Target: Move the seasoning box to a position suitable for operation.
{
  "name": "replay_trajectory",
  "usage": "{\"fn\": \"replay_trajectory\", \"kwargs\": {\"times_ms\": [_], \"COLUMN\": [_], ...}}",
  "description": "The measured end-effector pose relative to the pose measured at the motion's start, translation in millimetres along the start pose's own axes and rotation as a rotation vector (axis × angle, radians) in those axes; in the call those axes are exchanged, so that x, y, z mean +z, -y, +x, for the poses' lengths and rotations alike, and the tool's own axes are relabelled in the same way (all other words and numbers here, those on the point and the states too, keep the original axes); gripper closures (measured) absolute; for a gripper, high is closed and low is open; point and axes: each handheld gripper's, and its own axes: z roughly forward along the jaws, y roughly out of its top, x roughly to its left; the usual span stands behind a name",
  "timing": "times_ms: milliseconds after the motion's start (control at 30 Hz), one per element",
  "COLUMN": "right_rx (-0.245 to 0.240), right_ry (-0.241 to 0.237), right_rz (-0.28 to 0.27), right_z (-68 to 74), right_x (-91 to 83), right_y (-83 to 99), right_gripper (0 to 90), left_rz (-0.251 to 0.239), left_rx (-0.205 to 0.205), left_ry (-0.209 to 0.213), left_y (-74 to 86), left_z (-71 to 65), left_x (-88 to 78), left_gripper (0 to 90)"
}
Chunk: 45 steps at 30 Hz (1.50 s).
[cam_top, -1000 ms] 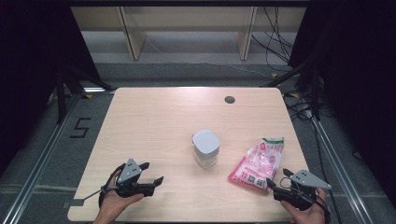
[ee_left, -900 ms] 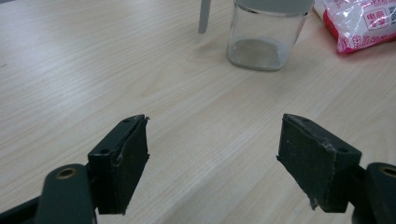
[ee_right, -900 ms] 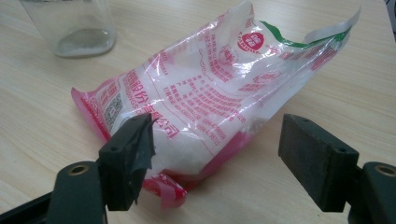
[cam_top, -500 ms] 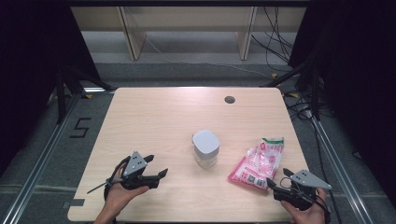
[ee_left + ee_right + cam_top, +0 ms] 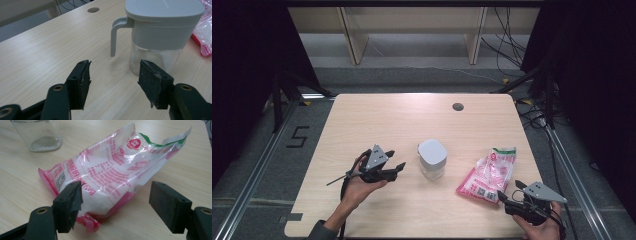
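Note:
A glass pitcher (image 5: 432, 159) with a grey lid and a grey handle stands mid-table; in the left gripper view the pitcher (image 5: 160, 30) is close ahead, handle turned toward me. My left gripper (image 5: 397, 159) hovers just left of it, open, and its jaws have just been closing with nothing between them (image 5: 114, 63). A pink and white plastic bag (image 5: 489, 172) of white grains lies to the right. My right gripper (image 5: 509, 190) rests open at the bag's near end, its jaws standing on either side of the bag's corner (image 5: 116, 186) without touching it.
The wooden table (image 5: 387, 120) has a round cable hole (image 5: 457, 106) near its far edge. Shelf legs and cables stand on the floor beyond the table. The bag's (image 5: 203, 32) edge shows behind the pitcher, and the pitcher's glass base (image 5: 37, 135) stands beyond the bag (image 5: 112, 170).
My left gripper has moved right and slightly up toward the pitcher, and its jaws have narrowed. The right gripper, pitcher and bag have stayed put.

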Motion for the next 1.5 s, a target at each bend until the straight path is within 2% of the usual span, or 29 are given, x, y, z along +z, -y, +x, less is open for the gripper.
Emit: {"fn": "replay_trajectory", "kwargs": {"times_ms": [33, 67, 100, 200, 233, 300, 367, 433, 467, 500, 600, 667, 700, 733, 800, 867, 933, 967, 1000, 1033, 1067, 1100, 1133, 1267, 1367, 1400, 1433, 1500], "right_rx": [0.0, 0.01, 0.019, 0.04, 0.04, -0.007, -0.012, -0.004, 0.011, 0.021, 0.013, 0.037, 0.037, 0.011, 0.013, 0.048, 0.051, 0.048, 0.043, -0.007, 0.0, 0.015, 0.051, 0.046, 0.051, 0.021, 0.039, 0.038], "right_ry": [0.0, -0.01, -0.019, -0.01, -0.01, -0.004, 0.0, -0.001, -0.009, -0.016, -0.018, -0.014, -0.014, -0.015, -0.019, -0.012, -0.01, -0.01, -0.01, -0.002, -0.007, -0.015, -0.013, -0.012, -0.012, -0.02, -0.012, -0.007], "right_rz": [0.001, 0.004, 0.008, 0.012, 0.012, -0.003, -0.008, -0.002, 0.004, 0.008, 0.003, 0.011, 0.011, 0.003, 0.005, 0.015, 0.019, 0.017, 0.015, -0.006, -0.002, 0.002, 0.017, 0.016, 0.015, 0.004, 0.01, 0.02], "right_z": [0.0, 0.2, 0.9, 2.9, 2.9, -0.1, -0.4, -0.1, 0.2, 0.5, 0.2, 3.0, 3.0, 0.1, 0.2, 3.2, 3.6, 3.3, 2.9, -0.7, -0.7, 0.4, 3.6, 3.3, 3.6, 0.5, 1.9, 2.2], "right_x": [0.0, 0.3, 0.4, -0.2, -0.2, 0.5, 0.3, 0.1, 0.2, 0.2, 0.6, 0.0, 0.0, 0.7, 0.8, -0.2, -0.7, -0.5, -0.3, 1.0, 1.2, 1.3, 0.1, 0.2, 0.0, 1.0, 0.4, 0.7], "right_y": [0.0, 0.2, 0.2, 0.3, 0.3, -0.1, -0.3, -0.2, 0.1, 0.3, 0.1, 0.3, 0.3, 0.2, 0.2, 0.6, 0.5, 0.5, 0.5, 0.1, 0.2, 0.4, 0.6, 0.5, 0.4, 0.3, 0.5, 1.0], "right_gripper": [27.6, 27.6, 27.6, 27.6, 27.6, 27.6, 27.6, 27.6, 27.6, 27.6, 27.6, 27.7, 27.7, 27.6, 27.7, 27.6, 27.6, 27.6, 27.6, 27.6, 27.6, 27.7, 27.7, 27.6, 27.6, 27.6, 27.6, 27.6], "left_rz": [-0.005, -0.005, 0.0, -0.009, -0.008, 0.0, 0.005, 0.005, 0.002, 0.008, 0.016, 0.02, 0.02, 0.019, 0.02, 0.031, 0.031, 0.031, 0.03, 0.03, 0.033, 0.032, 0.037, 0.039, 0.026, 0.029, 0.031, 0.047], "left_rx": [0.02, 0.02, 0.006, -0.002, 0.002, 0.001, 0.008, -0.004, -0.022, -0.01, -0.004, 0.008, 0.008, 0.01, 0.017, 0.021, 0.027, 0.039, 0.033, 0.033, 0.028, 0.045, 0.04, 0.042, 0.048, 0.046, 0.054, 0.086], "left_ry": [0.004, 0.004, 0.003, 0.005, 0.007, 0.008, 0.011, 0.017, 0.041, 0.03, 0.032, 0.037, 0.037, 0.043, 0.045, 0.049, 0.057, 0.067, 0.059, 0.059, 0.059, 0.059, 0.064, 0.057, 0.07, 0.079, 0.066, 0.072], "left_y": [-2.7, -2.7, -3.6, -6.3, -7.1, -9.2, -10.6, -11.1, -11.9, -12.7, -15.1, -17.3, -17.3, -19.1, -19.9, -21.0, -21.0, -21.3, -21.2, -21.2, -21.3, -21.8, -21.8, -22.5, -23.7, -24.0, -24.1, -24.6], "left_z": [2.4, 2.4, 1.9, 3.2, 4.2, 5.4, 6.2, 6.4, 6.9, 7.0, 7.3, 7.4, 7.4, 6.4, 6.1, 6.2, 7.1, 8.5, 8.5, 8.5, 8.7, 9.5, 9.1, 7.1, 7.6, 7.6, 7.4, 6.9], "left_x": [5.4, 5.4, 7.4, 13.8, 16.0, 23.5, 28.6, 31.0, 35.8, 38.0, 45.5, 50.2, 50.2, 54.6, 56.9, 62.8, 65.5, 66.5, 67.7, 67.7, 69.3, 70.1, 71.0, 75.9, 78.5, 79.3, 80.1, 81.5], "left_gripper": [42.9, 43.8, 44.8, 47.4, 47.4, 48.8, 50.1, 51.4, 52.5, 53.1, 55.7, 57.6, 58.6, 59.3, 59.9, 62.7, 64.1, 64.8, 65.2, 65.5, 65.7, 65.7, 66.1, 67.7, 68.9, 70.7, 72.1, 76.7]}}
